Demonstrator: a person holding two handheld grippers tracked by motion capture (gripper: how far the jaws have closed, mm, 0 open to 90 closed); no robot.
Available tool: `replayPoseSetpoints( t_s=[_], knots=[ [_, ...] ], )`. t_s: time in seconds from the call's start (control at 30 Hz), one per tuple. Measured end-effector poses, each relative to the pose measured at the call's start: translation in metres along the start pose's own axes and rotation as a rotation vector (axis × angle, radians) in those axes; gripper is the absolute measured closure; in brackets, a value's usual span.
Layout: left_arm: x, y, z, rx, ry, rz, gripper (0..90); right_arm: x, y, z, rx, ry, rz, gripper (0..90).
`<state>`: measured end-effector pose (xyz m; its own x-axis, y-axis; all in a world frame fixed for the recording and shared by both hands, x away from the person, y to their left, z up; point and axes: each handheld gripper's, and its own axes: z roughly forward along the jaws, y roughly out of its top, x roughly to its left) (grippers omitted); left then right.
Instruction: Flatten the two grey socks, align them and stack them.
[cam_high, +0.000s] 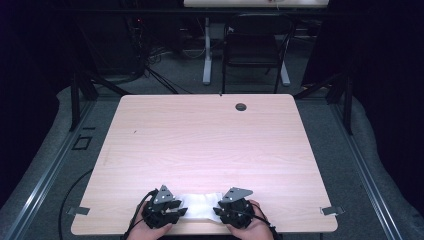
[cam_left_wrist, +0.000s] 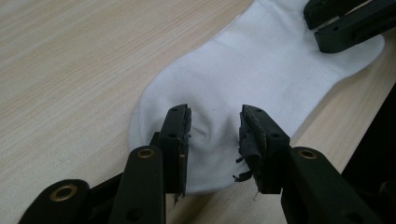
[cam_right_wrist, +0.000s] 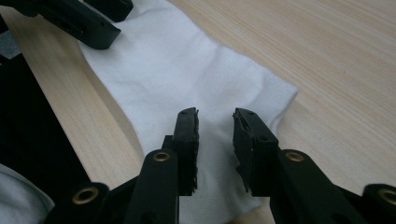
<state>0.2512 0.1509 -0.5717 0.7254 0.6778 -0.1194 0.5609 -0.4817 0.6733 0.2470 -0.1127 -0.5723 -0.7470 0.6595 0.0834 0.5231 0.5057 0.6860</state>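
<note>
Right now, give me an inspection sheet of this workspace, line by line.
Surface: light wood table, round hole near far edge.
Job's things: white sock flat at the near edge, between the grippers.
Clutter: nothing seen.
Grippers: left gripper open over one end of the sock; right gripper open over the other end.
Cables: black cable trails off the table's left side.
Surroundings: grey floor, black chair and white desk legs beyond the table; dark curtains at the sides.

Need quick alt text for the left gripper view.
A white sock lies flat on the wooden table, the left gripper open over its rounded end. The right gripper sits at its far end.
</note>
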Motion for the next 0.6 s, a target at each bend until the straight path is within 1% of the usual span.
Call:
replayPoseSetpoints(
  t_s=[0.1, 0.13, 0.17, 0.2, 0.23, 0.3, 0.47, 0.6],
  knots=[
    [0.0008, -0.0016, -0.0001, -0.004, -0.001, 0.0, 64.0, 0.0002, -0.002, 0.0009, -0.009, 0.002, 0.007, 70.9],
    [0.0009, -0.0018, -0.0004, -0.001, -0.001, 0.005, 64.3, -0.0005, -0.0025, 0.0003, -0.004, 0.001, -0.005, 71.0],
    [0.0004, -0.0022, -0.0004, -0.002, 0.001, 0.007, 64.6, -0.0002, -0.0029, -0.0003, -0.001, -0.003, -0.004, 71.0],
    [-0.0001, -0.0024, -0.0003, -0.002, 0.005, 0.013, 64.6, 0.0003, -0.0037, -0.0002, -0.009, -0.005, 0.002, 71.0],
    [-0.0004, -0.0022, -0.0003, 0.001, 0.01, 0.025, 64.6, -0.0002, -0.0041, -0.0006, -0.009, -0.005, -0.004, 71.0],
    [-0.001, -0.0023, 0.0003, -0.001, 0.017, 0.031, 65.1, -0.0005, -0.0049, -0.0005, -0.014, -0.007, -0.001, 71.4],
    [0.0005, -0.0018, 0.0006, -0.001, 0.011, 0.024, 65.3, -0.0027, -0.0045, 0.0003, -0.013, -0.006, 0.005, 72.4],
    [0.0028, -0.0009, 0.0017, -0.007, 0.01, 0.017, 65.2, -0.0058, -0.004, 0.0017, -0.024, -0.004, 0.017, 72.3]
  ],
)
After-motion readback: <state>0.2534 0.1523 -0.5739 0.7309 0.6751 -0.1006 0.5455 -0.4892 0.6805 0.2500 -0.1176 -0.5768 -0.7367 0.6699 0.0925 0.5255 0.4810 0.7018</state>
